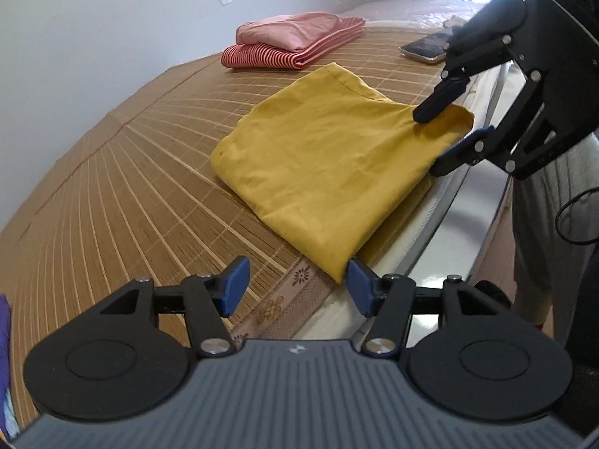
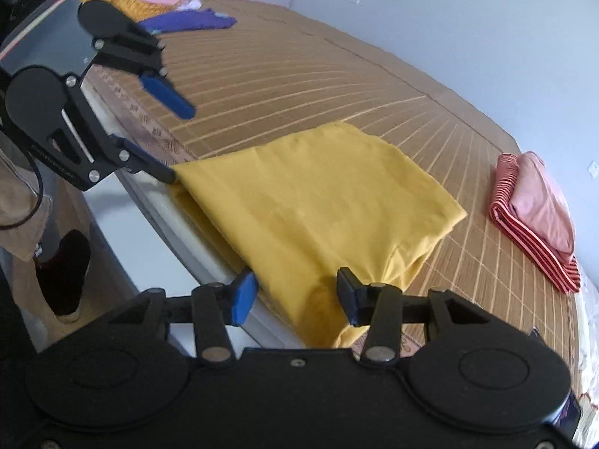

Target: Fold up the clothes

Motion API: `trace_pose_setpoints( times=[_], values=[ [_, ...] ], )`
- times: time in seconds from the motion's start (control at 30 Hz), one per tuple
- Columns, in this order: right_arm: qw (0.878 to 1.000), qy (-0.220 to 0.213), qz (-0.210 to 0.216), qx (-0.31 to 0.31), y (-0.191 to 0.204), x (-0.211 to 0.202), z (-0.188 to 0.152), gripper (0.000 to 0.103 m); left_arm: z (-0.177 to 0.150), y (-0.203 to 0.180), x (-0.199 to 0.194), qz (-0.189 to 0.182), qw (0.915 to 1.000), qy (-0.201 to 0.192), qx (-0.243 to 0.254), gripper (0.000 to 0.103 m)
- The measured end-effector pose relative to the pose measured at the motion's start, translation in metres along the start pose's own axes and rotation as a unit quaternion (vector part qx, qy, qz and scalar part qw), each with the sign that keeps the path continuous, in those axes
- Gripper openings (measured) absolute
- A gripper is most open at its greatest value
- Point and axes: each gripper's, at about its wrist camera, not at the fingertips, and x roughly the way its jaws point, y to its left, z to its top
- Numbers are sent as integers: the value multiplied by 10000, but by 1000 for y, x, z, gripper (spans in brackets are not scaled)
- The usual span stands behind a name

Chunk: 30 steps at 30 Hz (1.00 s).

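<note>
A folded yellow cloth (image 1: pixel 322 164) lies on the bamboo mat (image 1: pixel 131 187) at the bed's near edge. In the left wrist view my left gripper (image 1: pixel 298 286) stands open. Only mat shows between its blue pads, and the cloth's near corner sits just beside the right pad. My right gripper (image 1: pixel 428 142) straddles the cloth's far corner, one finger on top and one under the edge. In the right wrist view the yellow cloth (image 2: pixel 318 205) bunches between the right gripper (image 2: pixel 295 295) pads, filling the gap. The left gripper (image 2: pixel 179 144) is open at the other corner.
A folded stack, pink on red-striped (image 1: pixel 295 43) (image 2: pixel 535 217), sits farther back on the mat. A phone (image 1: pixel 426 48) lies near the bed's edge. Unfolded purple, pink and yellow clothes (image 2: pixel 179 18) are piled at one end. A person's shoe (image 2: pixel 63 273) is on the floor beside the bed.
</note>
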Motion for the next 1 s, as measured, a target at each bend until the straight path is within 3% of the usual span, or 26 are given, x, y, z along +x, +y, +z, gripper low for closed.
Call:
trace_pose_setpoints(
  times=[0.23, 0.37, 0.47, 0.53, 0.7, 0.8, 0.9, 1.0],
  values=[
    [9992, -288, 102, -258, 28, 6, 12, 48, 6, -17, 11, -3, 9995, -106, 286, 63],
    [9988, -217, -228, -370, 30, 9, 13, 47, 2, -15, 14, 250, 9994, -34, 248, 64],
    [9986, -91, -502, -135, 21, 1, 4, 46, -2, -10, 10, 230, 9997, 5, 77, 64],
    [9981, 66, -600, 130, 12, -1, -4, 37, -5, -9, 9, 224, 9997, 34, 70, 64],
    [9943, 197, -778, 708, -9, -9, -22, 40, -11, 1, 7, 106, 9996, 80, -233, 64],
    [9913, 150, -633, 1146, -22, -18, -31, 43, -14, 7, 4, -20, 9993, 128, -363, 64],
    [9899, 246, -706, 1208, -28, -20, -37, 45, -20, 16, -4, -250, 9982, 165, -517, 65],
    [9852, 100, -617, 1593, -45, -35, -47, 45, -26, 34, -14, -632, 9922, 34, -1073, 65]
  ],
)
